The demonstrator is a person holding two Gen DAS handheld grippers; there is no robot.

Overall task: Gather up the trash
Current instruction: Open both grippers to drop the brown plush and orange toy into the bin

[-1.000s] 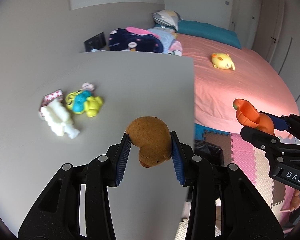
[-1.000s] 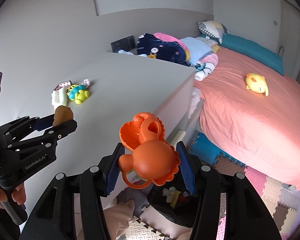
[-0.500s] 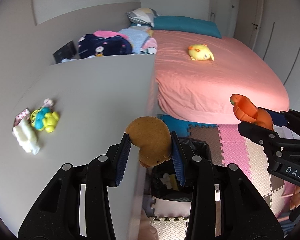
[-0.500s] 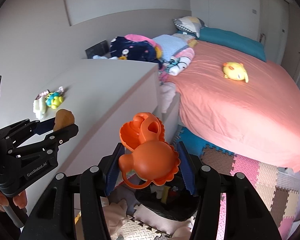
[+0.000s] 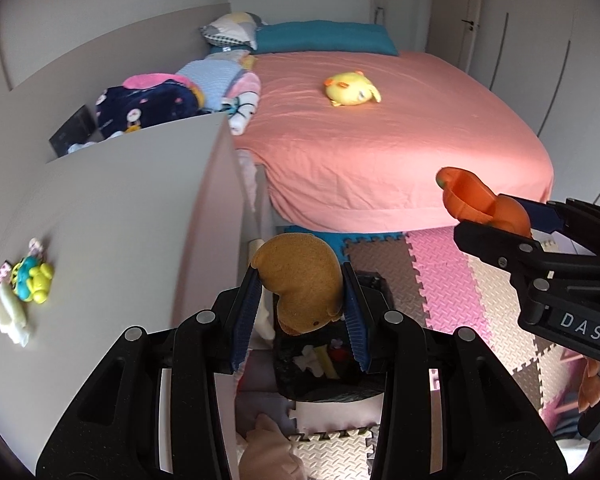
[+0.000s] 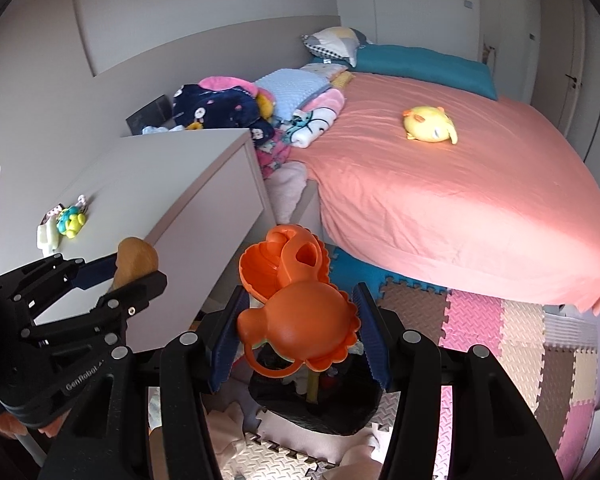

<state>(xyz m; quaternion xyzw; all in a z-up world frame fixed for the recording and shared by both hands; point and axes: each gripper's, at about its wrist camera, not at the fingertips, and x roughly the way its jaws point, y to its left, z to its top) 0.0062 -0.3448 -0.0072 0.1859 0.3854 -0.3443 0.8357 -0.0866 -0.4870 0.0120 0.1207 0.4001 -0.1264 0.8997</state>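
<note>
My left gripper [image 5: 300, 308] is shut on a brown sponge-like toy [image 5: 300, 280], also seen from the right wrist as a brown toy [image 6: 136, 260]. My right gripper [image 6: 300, 332] is shut on an orange plastic toy [image 6: 296, 312], which shows in the left wrist view as an orange toy [image 5: 480, 200]. Both grippers hang over the floor beside the grey table [image 5: 112, 216]. Below them stands a black bin bag [image 5: 324, 360], and its black rim [image 6: 316, 404] holds some scraps. The left gripper [image 6: 112, 280] is at the left of the right wrist view.
Small toys [image 5: 28, 280] and a white piece [image 5: 8, 312] lie on the grey table. A bed with a pink sheet [image 5: 380, 140] carries a yellow plush [image 5: 352, 88]. Folded clothes [image 6: 228, 104] pile behind the table. Foam mats [image 5: 440, 280] cover the floor.
Both grippers have swung right, off the table top and out over the floor with the bin bag below. Each still holds its toy.
</note>
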